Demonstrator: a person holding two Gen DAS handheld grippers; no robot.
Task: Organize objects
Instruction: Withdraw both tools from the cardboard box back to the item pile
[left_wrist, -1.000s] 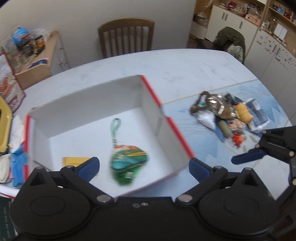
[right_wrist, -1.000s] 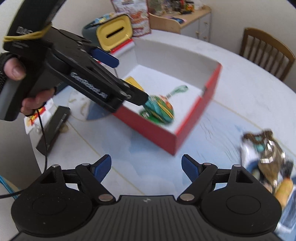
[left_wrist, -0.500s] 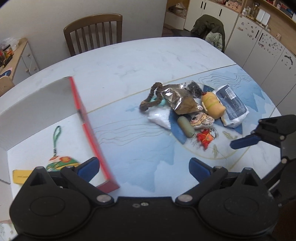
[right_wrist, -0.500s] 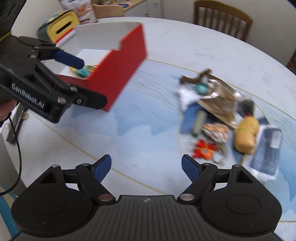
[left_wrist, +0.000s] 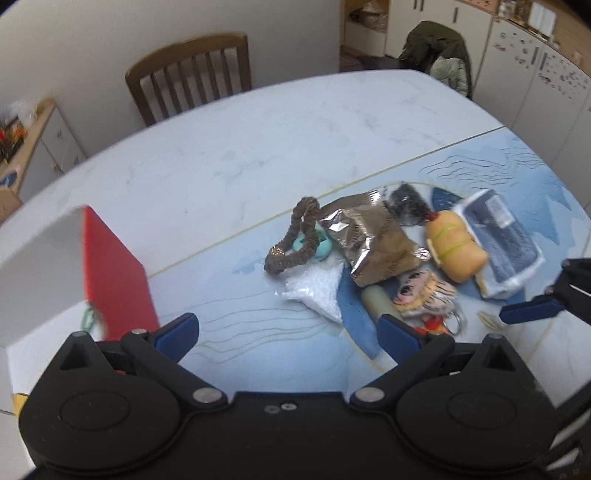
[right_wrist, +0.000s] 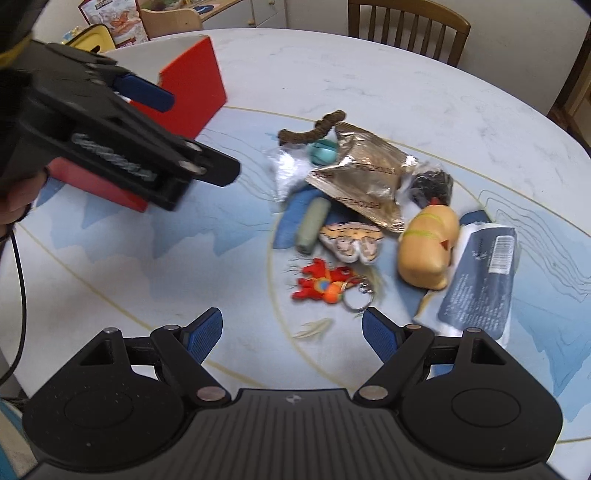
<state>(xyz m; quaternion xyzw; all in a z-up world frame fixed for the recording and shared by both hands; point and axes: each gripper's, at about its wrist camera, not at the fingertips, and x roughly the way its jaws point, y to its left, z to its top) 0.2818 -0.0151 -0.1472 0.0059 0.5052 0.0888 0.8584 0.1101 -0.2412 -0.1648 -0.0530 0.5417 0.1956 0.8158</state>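
Note:
A pile of small objects lies on the table: a brown scrunchie (left_wrist: 291, 240), a foil packet (left_wrist: 369, 242) (right_wrist: 364, 173), a yellow squishy toy (left_wrist: 456, 247) (right_wrist: 428, 245), a dark wrapped pack (right_wrist: 480, 280), a cartoon-face keychain (right_wrist: 351, 242) and a red figure keychain (right_wrist: 321, 282). A red and white box (left_wrist: 110, 273) (right_wrist: 192, 77) stands to the left. My left gripper (left_wrist: 288, 328) is open and empty between box and pile. My right gripper (right_wrist: 291, 328) is open and empty, just in front of the red keychain.
A wooden chair (left_wrist: 192, 85) stands at the table's far side. A side cabinet (left_wrist: 33, 140) with clutter is at the left. White cupboards (left_wrist: 535, 74) and a chair with a jacket (left_wrist: 439, 55) stand at the back right.
Both grippers have swung away from the box toward the pile. The box with the green pouch has slid to the left edge of the left wrist view. Both stay open.

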